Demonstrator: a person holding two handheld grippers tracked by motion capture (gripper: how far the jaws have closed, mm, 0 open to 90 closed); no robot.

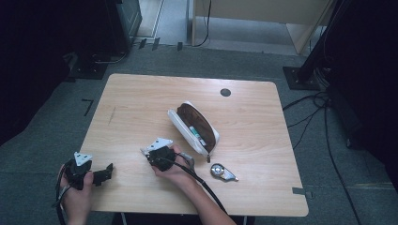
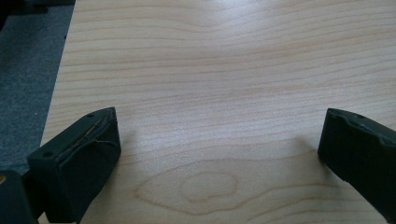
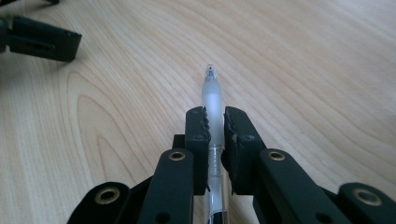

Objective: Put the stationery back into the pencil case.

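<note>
My right gripper [image 3: 215, 116] is shut on a clear frosted pen [image 3: 212, 91], whose tip sticks out forward just above the wooden table [image 1: 141, 98]. In the high view this gripper [image 1: 145, 151] is held low near the table's front middle, pointing left. At the front left edge my left gripper [image 1: 108, 171] points right toward it. Its jaws stand wide apart over bare wood, so it is open [image 2: 219, 140] with nothing between them. One jaw of the left gripper [image 3: 42, 42] lies at the top left of the right gripper view.
An open white pencil case [image 1: 177, 124] with a brown lining lies at the table's middle, a green and white item inside. A small silver correction tape dispenser [image 1: 221, 172] sits in front of it. Cables [image 1: 309, 110] run across the floor on the right.
</note>
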